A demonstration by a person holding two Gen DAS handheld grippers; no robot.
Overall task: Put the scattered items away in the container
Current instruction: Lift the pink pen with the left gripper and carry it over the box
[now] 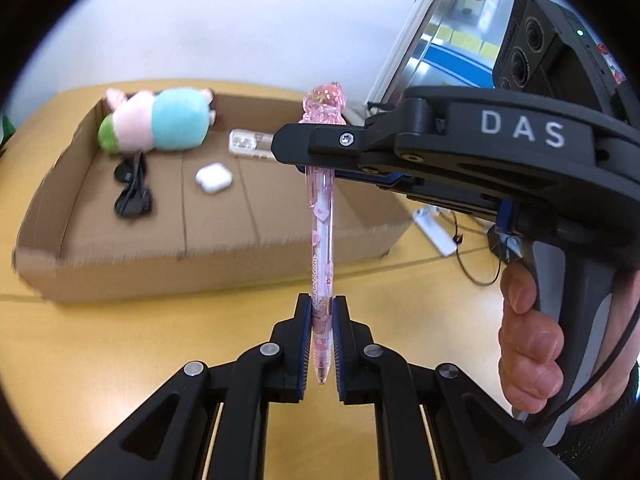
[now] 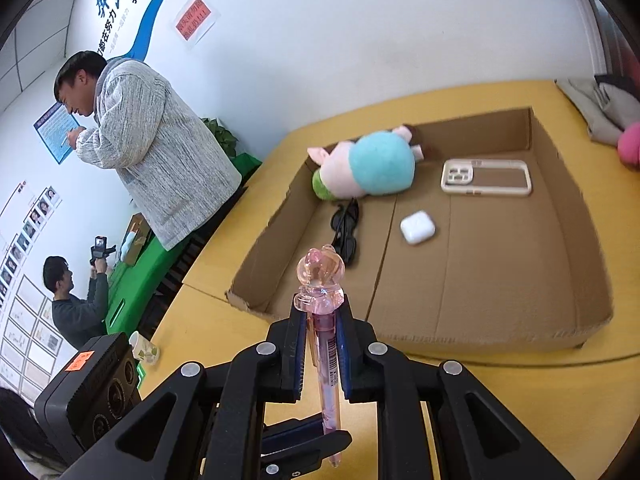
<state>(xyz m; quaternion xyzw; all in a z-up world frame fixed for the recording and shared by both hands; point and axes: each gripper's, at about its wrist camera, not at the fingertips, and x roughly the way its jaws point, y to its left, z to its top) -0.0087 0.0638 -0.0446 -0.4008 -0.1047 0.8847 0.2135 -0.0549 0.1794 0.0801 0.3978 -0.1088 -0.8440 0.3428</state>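
Gripping the pink pen with both grippers, left low, right high (box beyond).

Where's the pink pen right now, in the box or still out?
Out. The pink pen is held upright above the table, clamped by the left gripper and right gripper, short of the cardboard box.

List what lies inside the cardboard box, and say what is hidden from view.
Inside the box lie a plush toy, a phone case, a white earbud case and dark glasses. The toy covers the floor beneath it; nothing there can be seen.
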